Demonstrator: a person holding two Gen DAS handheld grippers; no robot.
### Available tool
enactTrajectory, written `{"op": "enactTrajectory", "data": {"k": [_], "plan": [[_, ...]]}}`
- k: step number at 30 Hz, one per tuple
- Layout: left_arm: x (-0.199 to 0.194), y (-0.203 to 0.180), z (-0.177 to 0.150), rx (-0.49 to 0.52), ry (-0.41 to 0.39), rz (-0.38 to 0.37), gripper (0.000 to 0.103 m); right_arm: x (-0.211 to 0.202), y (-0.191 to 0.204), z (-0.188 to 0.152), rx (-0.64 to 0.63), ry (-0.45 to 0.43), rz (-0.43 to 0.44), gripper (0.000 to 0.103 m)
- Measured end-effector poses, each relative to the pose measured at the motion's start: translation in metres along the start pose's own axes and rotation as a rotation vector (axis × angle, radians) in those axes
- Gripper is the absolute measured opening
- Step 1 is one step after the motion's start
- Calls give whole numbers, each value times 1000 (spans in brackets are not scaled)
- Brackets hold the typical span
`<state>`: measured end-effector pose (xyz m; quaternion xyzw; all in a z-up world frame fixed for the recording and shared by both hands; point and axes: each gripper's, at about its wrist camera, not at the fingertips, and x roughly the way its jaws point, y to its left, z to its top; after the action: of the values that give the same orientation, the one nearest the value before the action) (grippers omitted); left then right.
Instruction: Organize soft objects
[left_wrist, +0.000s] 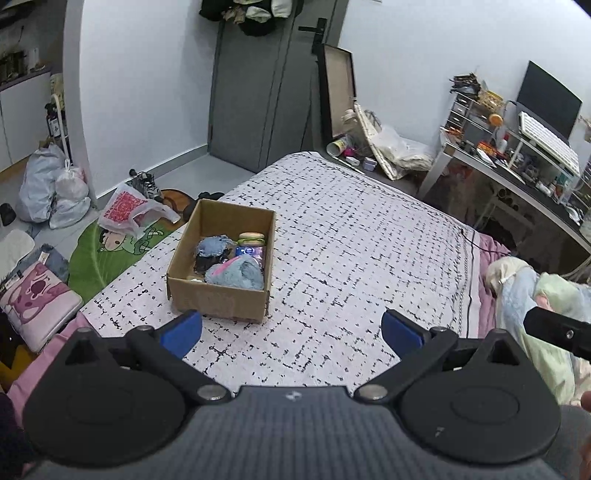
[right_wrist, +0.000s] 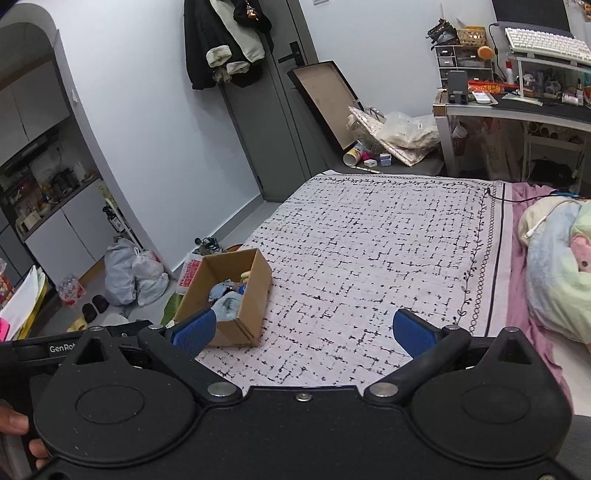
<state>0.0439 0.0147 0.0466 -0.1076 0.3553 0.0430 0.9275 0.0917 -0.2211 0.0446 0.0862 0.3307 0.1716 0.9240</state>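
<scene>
A cardboard box stands on the patterned bedspread near the bed's left edge. It holds several soft things: a blue fluffy toy, a denim piece, a burger-shaped toy and a purple packet. My left gripper is open and empty, just short of the box. In the right wrist view the box lies ahead to the left, with the blue toy showing inside. My right gripper is open and empty above the bedspread.
A rumpled pastel blanket lies at the bed's right. A cluttered desk stands beyond it. Plastic bags, shoes and a green mat lie on the floor left of the bed. A grey door is at the back.
</scene>
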Motion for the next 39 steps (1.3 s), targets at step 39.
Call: {"op": "enactTrajectory", "data": {"k": [39], "plan": [[-12,-21,-24,105,22,4,102,-14,-4,-19,-32,43,46,103]]}}
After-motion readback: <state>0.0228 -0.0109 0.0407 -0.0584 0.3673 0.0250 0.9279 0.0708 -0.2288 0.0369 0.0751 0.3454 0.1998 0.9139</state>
